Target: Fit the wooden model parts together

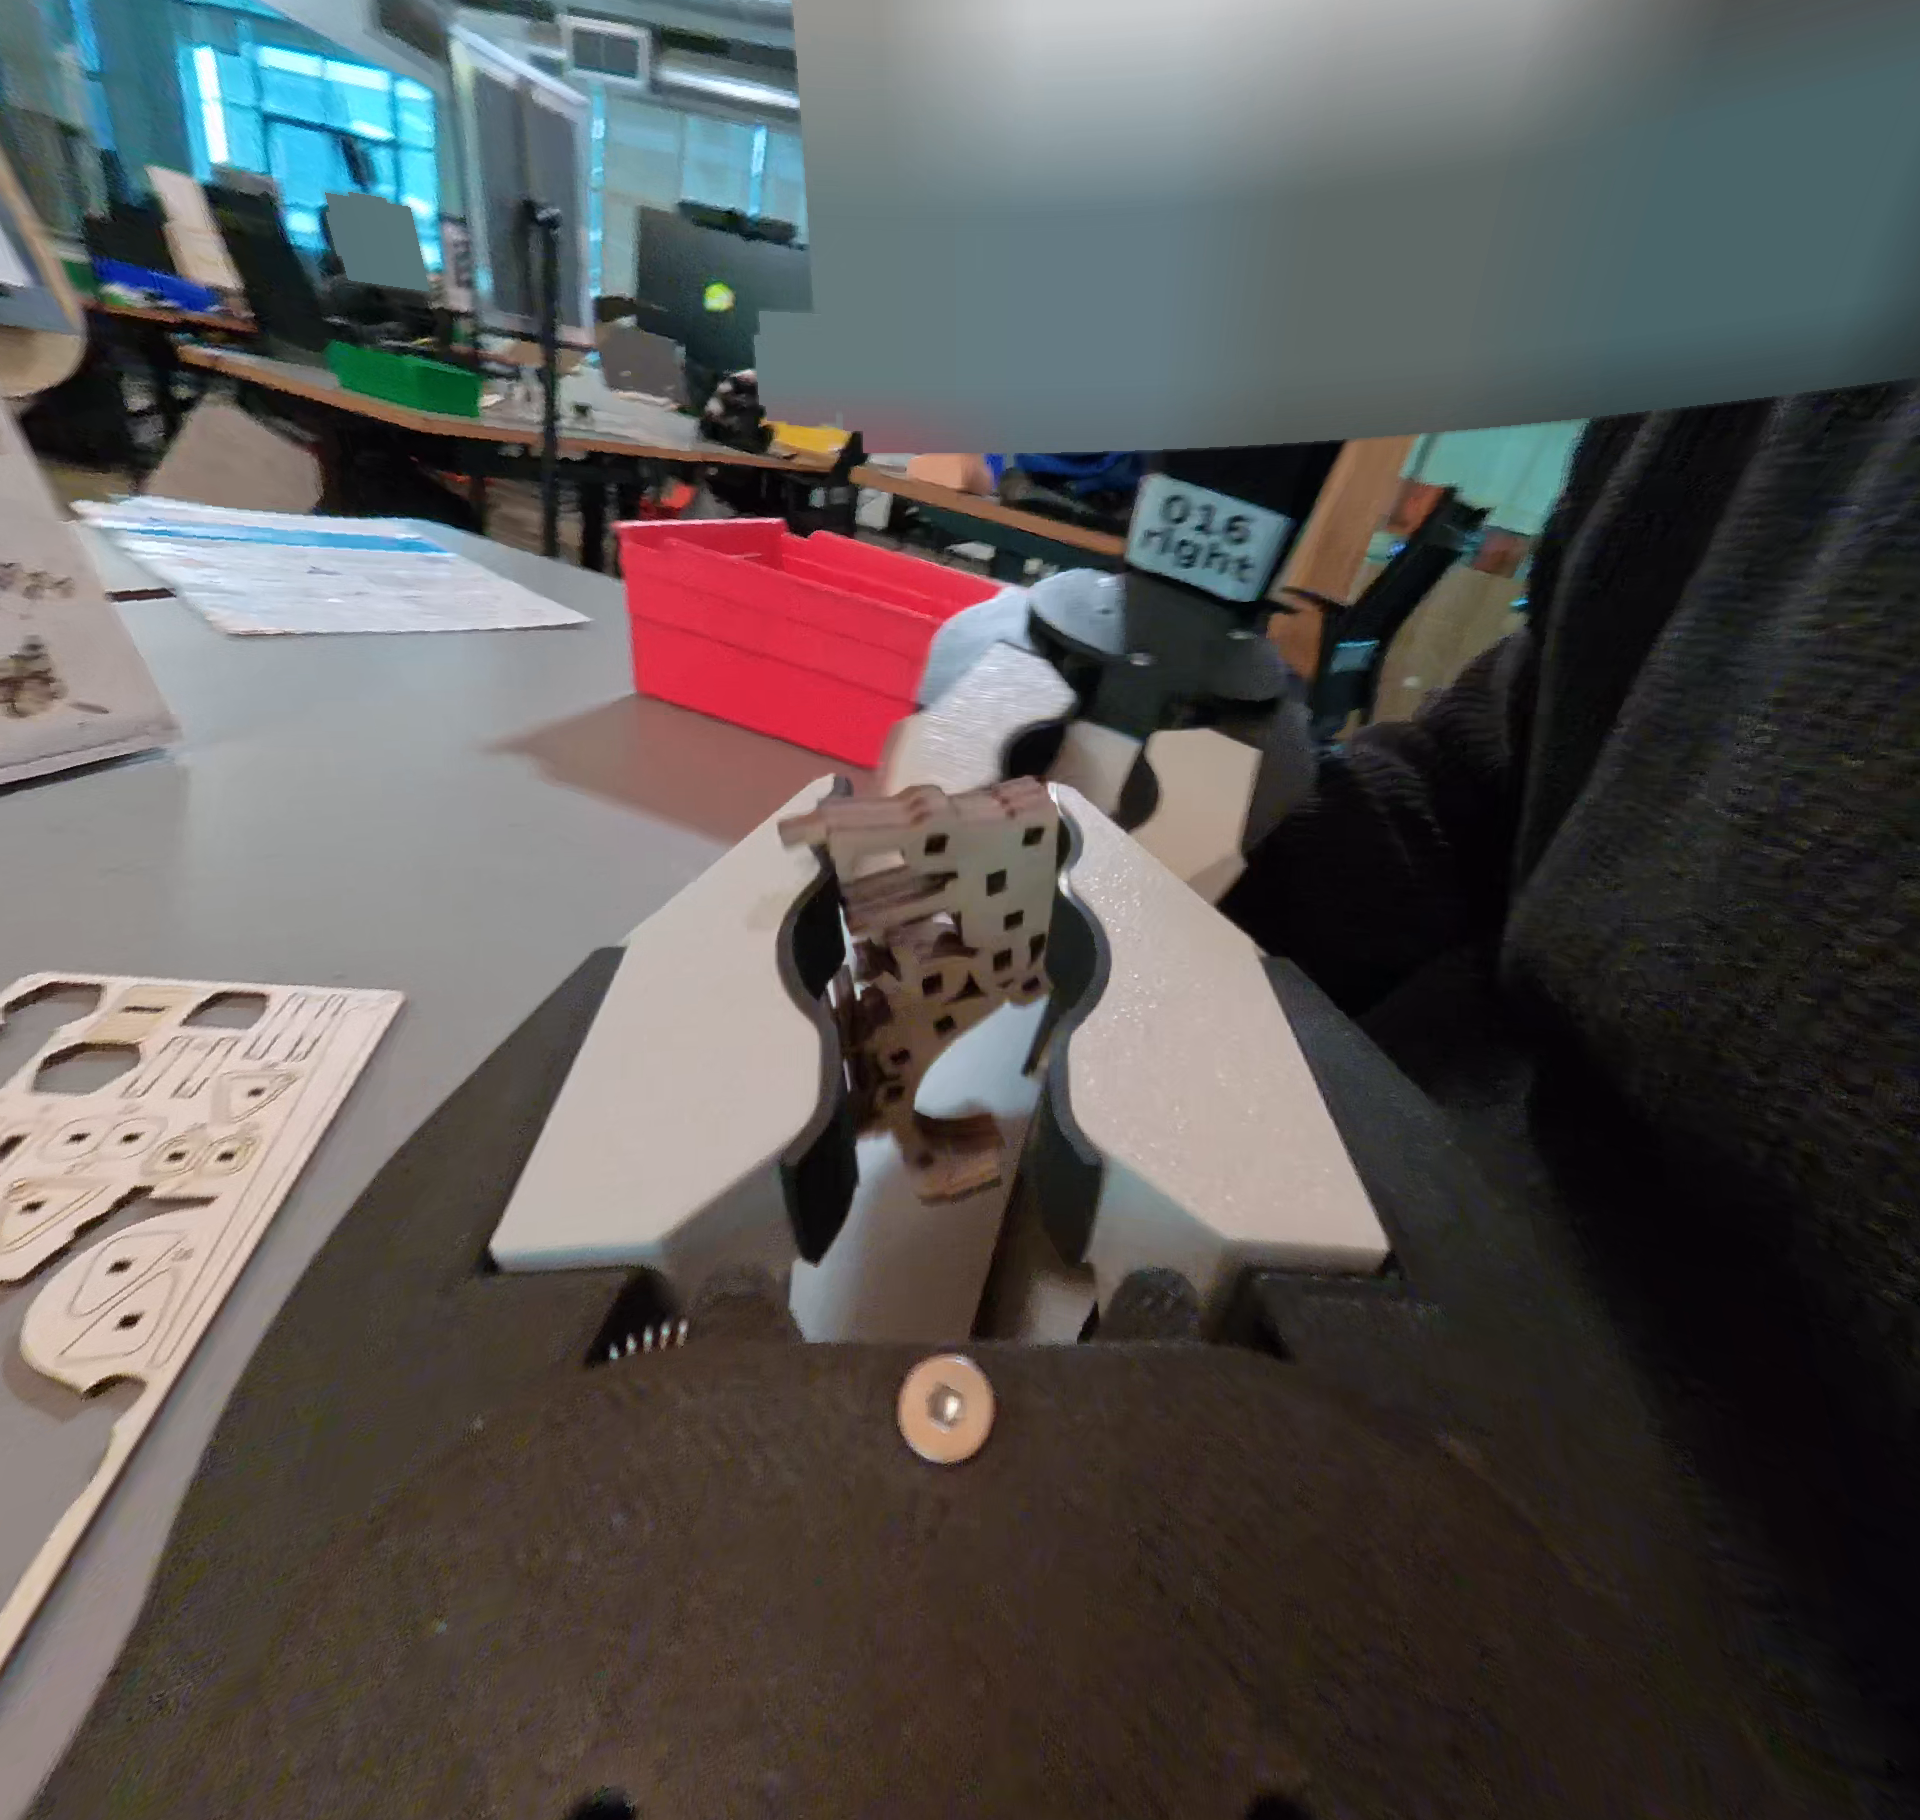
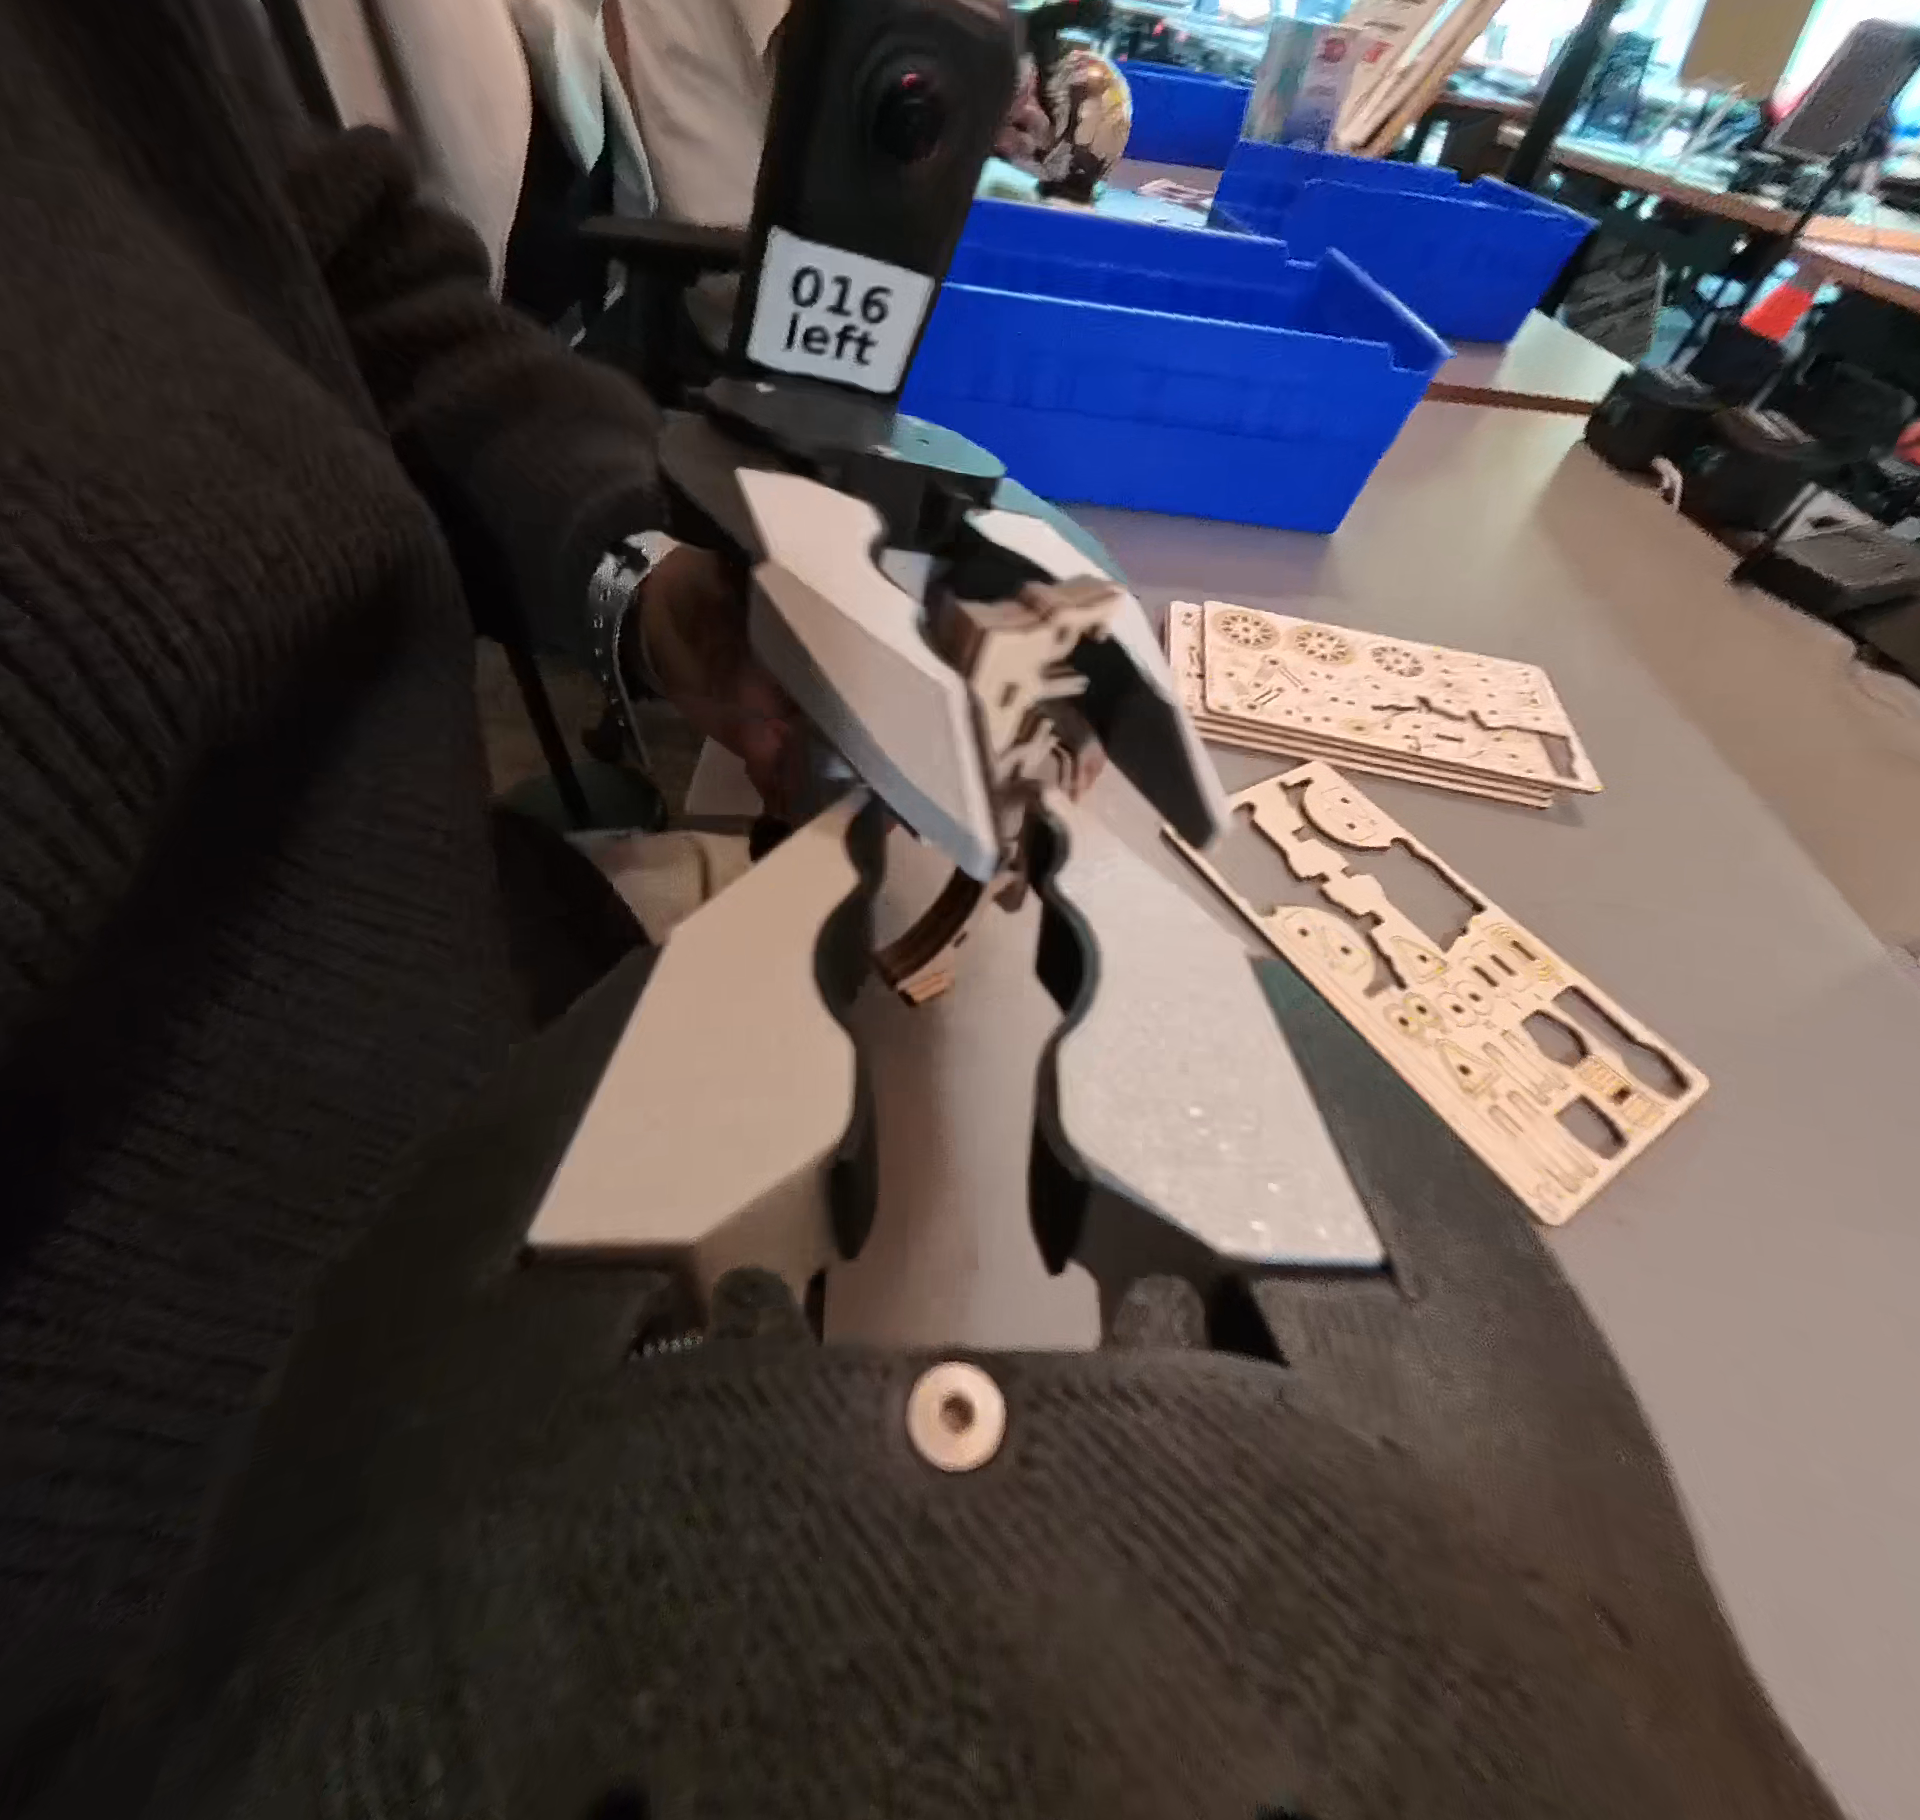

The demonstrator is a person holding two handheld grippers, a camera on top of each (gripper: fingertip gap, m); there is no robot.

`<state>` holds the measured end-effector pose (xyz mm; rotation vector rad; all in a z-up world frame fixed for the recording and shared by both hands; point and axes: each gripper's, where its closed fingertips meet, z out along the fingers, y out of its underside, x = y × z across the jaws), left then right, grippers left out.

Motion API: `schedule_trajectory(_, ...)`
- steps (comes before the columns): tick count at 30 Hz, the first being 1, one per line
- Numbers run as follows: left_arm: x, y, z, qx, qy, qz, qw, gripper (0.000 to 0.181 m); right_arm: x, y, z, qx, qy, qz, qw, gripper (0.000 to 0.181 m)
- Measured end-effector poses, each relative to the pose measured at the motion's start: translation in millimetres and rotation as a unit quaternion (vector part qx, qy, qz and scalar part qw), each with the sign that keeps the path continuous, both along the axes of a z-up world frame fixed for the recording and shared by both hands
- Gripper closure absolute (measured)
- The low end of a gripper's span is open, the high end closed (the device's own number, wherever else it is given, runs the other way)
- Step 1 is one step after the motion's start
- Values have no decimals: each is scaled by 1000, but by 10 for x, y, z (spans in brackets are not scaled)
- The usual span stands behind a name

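My left gripper [image 1: 945, 804] is shut on a small wooden assembly [image 1: 951, 918] with square holes and holds it upright above the grey table [image 1: 364, 835]. The right wrist view shows that gripper [image 2: 1091, 840] and the assembly [image 2: 1023, 669] from the other side. My right gripper [image 2: 945, 825] faces it with its jaws apart. A curved wooden piece [image 2: 920, 955] at the assembly's lower end lies between them, close to the left finger. The right gripper [image 1: 1091, 783] shows just behind the assembly in the left wrist view.
A punched wooden parts sheet [image 1: 156, 1147] lies on the table; the right wrist view shows it [image 2: 1455, 981] beside a stack of sheets [image 2: 1371, 700]. A red bin [image 1: 769, 627], blue bins [image 2: 1164, 399] and printed papers [image 1: 332, 575] stand farther back. A person's dark sleeve [image 1: 1662, 939] is close. The tips of one gripper are about 4 cm away from the tips of the other.
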<state>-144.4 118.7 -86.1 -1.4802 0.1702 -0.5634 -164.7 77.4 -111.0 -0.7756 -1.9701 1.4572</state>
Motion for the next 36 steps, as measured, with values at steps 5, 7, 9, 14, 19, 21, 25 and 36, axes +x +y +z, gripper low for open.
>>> schedule_trajectory(5, -64, 11, -8, -2, -11, 6, 1000, 148, -9, -1, 9, 19, 11, -10, 1000, 155)
schedule_trajectory(7, -133, 35, -29, -8, -12, 18, 1000, 148, -34, 40, -27, -6, -10, -11, 1000, 146)
schedule_trajectory(9, -198, 72, -69, -21, -14, 36, 999, 148, -68, 90, -51, -41, -34, -15, 998, 142)
schedule_trajectory(14, -350, 200, -116, -54, -68, 98, 991, 146, -146, 107, -56, -121, -77, -31, 989, 140)
schedule_trajectory(19, -473, 263, -226, -90, -105, 139, 981, 145, -165, 68, -94, -95, -71, -46, 992, 155)
schedule_trajectory(21, -452, 245, -176, -79, -121, 120, 982, 146, -150, 43, -64, -117, -74, -38, 990, 157)
schedule_trajectory(25, -403, 230, -155, -78, -170, 67, 980, 146, -130, 32, -49, -165, -93, -22, 982, 160)
schedule_trajectory(36, -520, 155, 72, -34, -351, -37, 935, 146, -141, 99, -127, -247, -153, -19, 957, 149)
